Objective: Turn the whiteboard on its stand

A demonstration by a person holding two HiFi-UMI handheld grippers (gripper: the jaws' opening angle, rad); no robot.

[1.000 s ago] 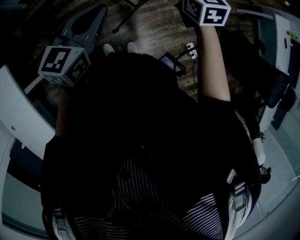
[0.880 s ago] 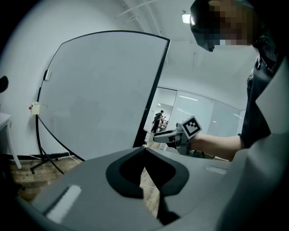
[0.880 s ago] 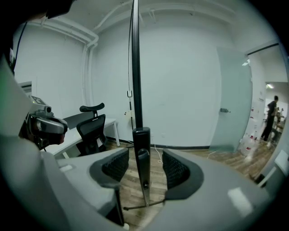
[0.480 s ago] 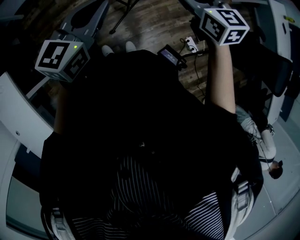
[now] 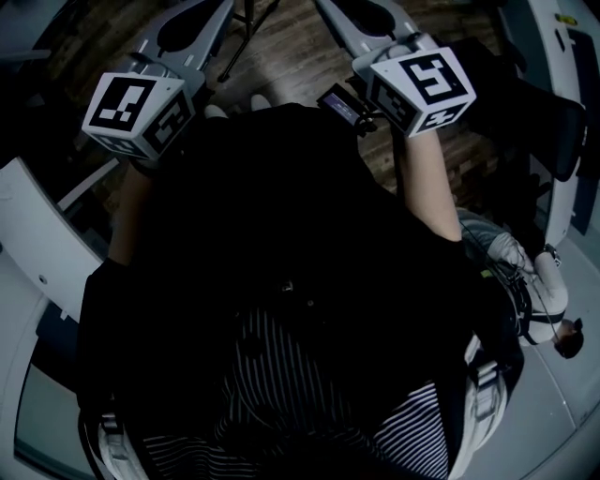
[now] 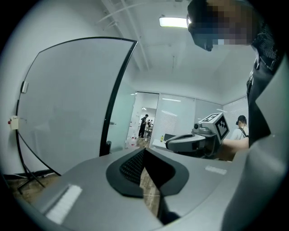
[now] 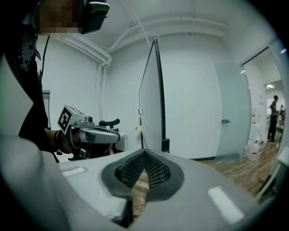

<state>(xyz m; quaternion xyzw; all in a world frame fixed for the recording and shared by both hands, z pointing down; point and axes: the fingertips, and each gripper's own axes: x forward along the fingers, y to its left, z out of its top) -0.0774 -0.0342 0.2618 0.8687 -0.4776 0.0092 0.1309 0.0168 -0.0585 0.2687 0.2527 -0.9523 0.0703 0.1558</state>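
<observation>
The whiteboard (image 6: 67, 99), white with a black rim, fills the left of the left gripper view. In the right gripper view it stands ahead, nearly edge-on, as a thin black frame (image 7: 158, 90) above a stand clamp (image 7: 165, 145). Neither gripper touches it. My left gripper (image 6: 143, 150) has its jaws together with nothing between them. The jaws of my right gripper (image 7: 144, 154) are closing, pads met at the tips, nothing between them. In the head view the left gripper (image 5: 192, 23) and right gripper (image 5: 370, 19) point forward side by side, marker cubes over my dark torso.
Black tripod legs (image 6: 27, 180) stand under the board on a wood floor (image 5: 300, 47). A small device with cables (image 5: 337, 101) lies on the floor. White curved panels (image 5: 33, 220) flank me. A person (image 5: 534, 291) is at the right, others (image 6: 144, 124) stand far off by a glass door (image 7: 230, 117).
My right gripper has come down and leftward from its raised spot, and now sits level with the left one. The left gripper has shifted slightly forward.
</observation>
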